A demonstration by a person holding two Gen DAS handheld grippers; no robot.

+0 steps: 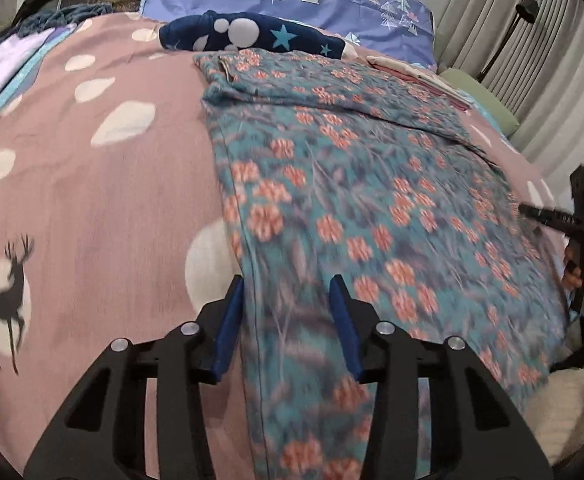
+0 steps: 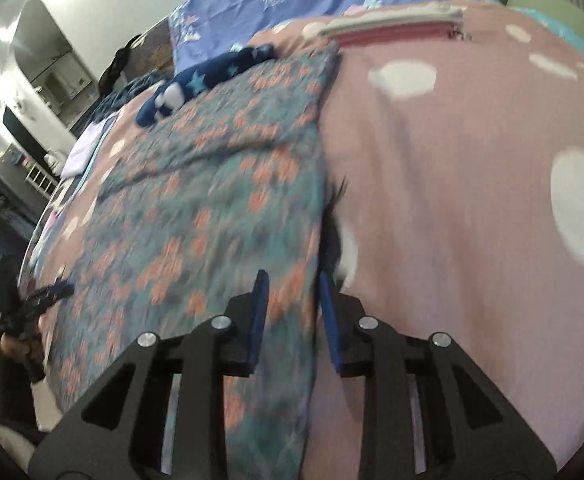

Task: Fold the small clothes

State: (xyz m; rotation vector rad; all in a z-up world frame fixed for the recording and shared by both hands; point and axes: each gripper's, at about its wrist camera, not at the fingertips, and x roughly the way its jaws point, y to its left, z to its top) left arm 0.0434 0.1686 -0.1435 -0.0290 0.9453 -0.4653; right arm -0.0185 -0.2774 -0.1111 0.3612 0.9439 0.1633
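On the left I saw the pink bedspread with white spots and a deer print (image 1: pixel 92 200), and my left gripper (image 1: pixel 288 296) hung over the left hem of the teal cotton garment with orange flowers (image 1: pixel 351 184). Its blue jaws stood spread, the hem between them, the pads not pressing it. The garment lay flat along the bed, its far end partly folded, near a navy star-print plush piece (image 1: pixel 252 36). At its right edge my right gripper (image 2: pixel 292 292) had narrower jaws, apart, straddling that edge (image 2: pixel 212 208) without pinching.
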